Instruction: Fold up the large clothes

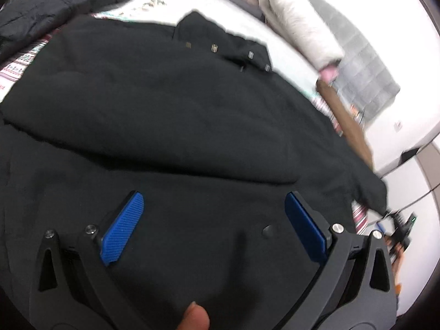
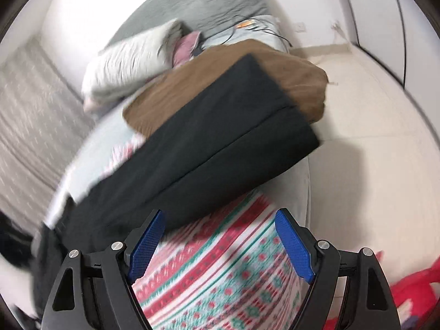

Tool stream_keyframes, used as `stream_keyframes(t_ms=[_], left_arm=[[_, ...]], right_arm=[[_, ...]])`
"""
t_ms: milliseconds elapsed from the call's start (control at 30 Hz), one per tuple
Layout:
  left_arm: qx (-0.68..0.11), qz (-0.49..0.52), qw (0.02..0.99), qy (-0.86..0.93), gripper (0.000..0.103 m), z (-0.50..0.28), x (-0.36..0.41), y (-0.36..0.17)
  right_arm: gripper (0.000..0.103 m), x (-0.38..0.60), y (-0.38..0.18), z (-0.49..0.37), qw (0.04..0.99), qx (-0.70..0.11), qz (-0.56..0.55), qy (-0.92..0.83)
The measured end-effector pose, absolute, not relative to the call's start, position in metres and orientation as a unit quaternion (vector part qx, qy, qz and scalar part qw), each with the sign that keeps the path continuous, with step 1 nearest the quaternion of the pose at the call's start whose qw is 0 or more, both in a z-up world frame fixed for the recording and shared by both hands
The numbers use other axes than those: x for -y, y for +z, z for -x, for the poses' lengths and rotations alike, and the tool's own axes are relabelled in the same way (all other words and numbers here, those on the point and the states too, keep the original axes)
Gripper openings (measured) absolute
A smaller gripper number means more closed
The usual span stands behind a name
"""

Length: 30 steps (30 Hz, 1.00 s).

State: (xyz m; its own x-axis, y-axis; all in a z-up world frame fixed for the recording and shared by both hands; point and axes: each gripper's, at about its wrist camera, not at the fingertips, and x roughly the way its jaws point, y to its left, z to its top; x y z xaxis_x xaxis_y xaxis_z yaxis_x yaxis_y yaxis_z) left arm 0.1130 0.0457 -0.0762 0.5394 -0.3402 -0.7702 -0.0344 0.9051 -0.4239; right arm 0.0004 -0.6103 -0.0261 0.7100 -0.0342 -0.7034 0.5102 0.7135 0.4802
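A large black coat [image 1: 165, 115] lies spread on the bed and fills most of the left wrist view, with one panel folded across it and metal snaps near its collar [image 1: 214, 47]. My left gripper [image 1: 213, 206] is open and empty just above the coat. In the right wrist view a black sleeve or hem [image 2: 220, 143] with a folded edge stretches toward the bed's edge. My right gripper [image 2: 220, 221] is open and empty over the patterned blanket [image 2: 220, 269], with its left pad [image 2: 147, 247] beside the black cloth.
A second dark jacket [image 1: 55, 2] lies at the far left. A brown garment [image 2: 214, 82], a white pillow [image 2: 129, 63] and a pink item [image 2: 187, 46] lie past the coat. Pale floor [image 2: 371, 137] is to the right of the bed. Red cloth [image 2: 412, 297] is at lower right.
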Motion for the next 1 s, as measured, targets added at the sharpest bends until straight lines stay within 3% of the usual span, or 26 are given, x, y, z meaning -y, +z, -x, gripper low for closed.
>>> stream_keyframes(t_ms=[233, 300, 333, 533, 700, 1000], left_arm=[[-0.446, 0.163, 0.877, -0.075, 0.102, -0.114, -0.053, -0.065], [-0.442, 0.158, 0.880, -0.075, 0.102, -0.114, -0.054, -0.062], [-0.441, 0.159, 0.880, -0.077, 0.102, -0.114, -0.054, -0.059], [-0.429, 0.182, 0.878, -0.106, 0.102, -0.113, -0.061, -0.046], [-0.424, 0.193, 0.877, -0.120, 0.102, -0.110, -0.063, -0.039], [-0.402, 0.185, 0.885, -0.145, 0.102, -0.105, -0.064, -0.022]], right_arm=[[0.082, 0.661, -0.045, 0.002, 0.838, -0.280, -0.445, -0.149], [0.061, 0.665, -0.052, -0.011, 0.824, -0.283, -0.467, -0.148], [0.046, 0.666, -0.054, -0.014, 0.822, -0.282, -0.473, -0.144], [0.021, 0.648, -0.026, -0.015, 0.840, -0.285, -0.423, -0.186], [0.011, 0.630, 0.004, -0.022, 0.851, -0.297, -0.373, -0.221], [0.009, 0.556, 0.097, -0.040, 0.909, -0.263, -0.291, -0.141]])
